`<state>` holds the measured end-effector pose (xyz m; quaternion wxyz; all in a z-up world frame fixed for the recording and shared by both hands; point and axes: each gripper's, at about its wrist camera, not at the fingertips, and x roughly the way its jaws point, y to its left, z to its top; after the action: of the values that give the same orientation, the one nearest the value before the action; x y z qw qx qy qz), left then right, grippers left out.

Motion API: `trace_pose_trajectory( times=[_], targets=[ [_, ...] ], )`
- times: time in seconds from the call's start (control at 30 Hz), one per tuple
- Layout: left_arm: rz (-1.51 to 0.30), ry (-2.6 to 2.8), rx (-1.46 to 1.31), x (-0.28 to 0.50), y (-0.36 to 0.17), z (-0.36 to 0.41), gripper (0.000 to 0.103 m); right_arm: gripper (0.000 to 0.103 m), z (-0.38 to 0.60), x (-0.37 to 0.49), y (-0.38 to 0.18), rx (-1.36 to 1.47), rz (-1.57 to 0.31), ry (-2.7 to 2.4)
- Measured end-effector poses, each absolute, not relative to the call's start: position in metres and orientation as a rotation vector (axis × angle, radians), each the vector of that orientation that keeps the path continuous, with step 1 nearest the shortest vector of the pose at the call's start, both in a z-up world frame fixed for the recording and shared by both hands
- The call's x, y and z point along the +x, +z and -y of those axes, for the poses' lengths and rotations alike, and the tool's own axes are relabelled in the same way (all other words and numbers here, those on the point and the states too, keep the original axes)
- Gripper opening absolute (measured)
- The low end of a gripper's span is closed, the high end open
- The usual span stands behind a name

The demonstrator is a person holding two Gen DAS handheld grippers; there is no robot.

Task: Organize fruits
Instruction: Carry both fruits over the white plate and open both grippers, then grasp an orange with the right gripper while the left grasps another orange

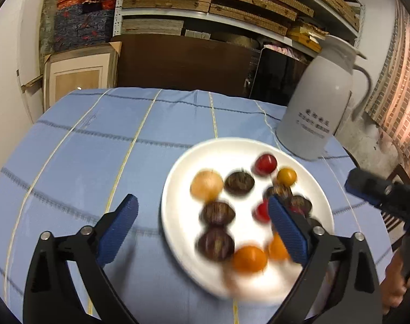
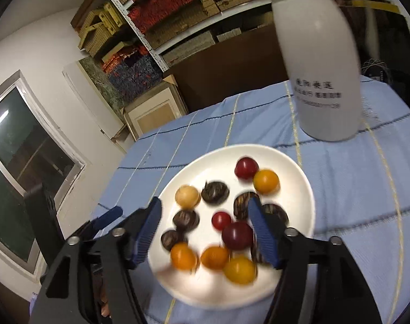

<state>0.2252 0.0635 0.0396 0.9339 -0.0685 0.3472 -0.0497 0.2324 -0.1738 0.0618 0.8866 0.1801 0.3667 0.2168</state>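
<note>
L gripper w/ blue ribbed pads (image 1: 202, 224): jaws spread wide, nothing between the pads, one pad over the blue checked tablecloth (image 1: 97, 148), the other over the round white plate (image 1: 178, 178). R gripper, same blue pads (image 2: 205, 229): jaws about half open above the plate (image 2: 299, 167), gripping nothing; a dark red round fruit (image 2: 237, 235) and a small red one (image 2: 221, 220) lie on the plate under the gap. All fruit sits on the plate: orange, red, pale tan, dark brown striped. White thermos jug (image 1: 318, 102) stands just behind. Near-edge fruit blurred in the L wrist view; pads hide a few brown ones.
</note>
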Motion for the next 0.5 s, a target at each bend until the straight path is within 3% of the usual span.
trace_pose_trajectory(
  times=[0.2, 0.5],
  targets=[
    [-0.753, 0.002, -0.128, 0.143, 0.004, -0.075, 0.098, 0.079, 0.201, 0.163, 0.038, 0.408, -0.725, 0.437],
    [-0.828, 0.038, -0.281, 0.093, -0.024, -0.103, 0.098, 0.080, 0.234, 0.098, -0.017, 0.546, -0.848, 0.476]
  ],
)
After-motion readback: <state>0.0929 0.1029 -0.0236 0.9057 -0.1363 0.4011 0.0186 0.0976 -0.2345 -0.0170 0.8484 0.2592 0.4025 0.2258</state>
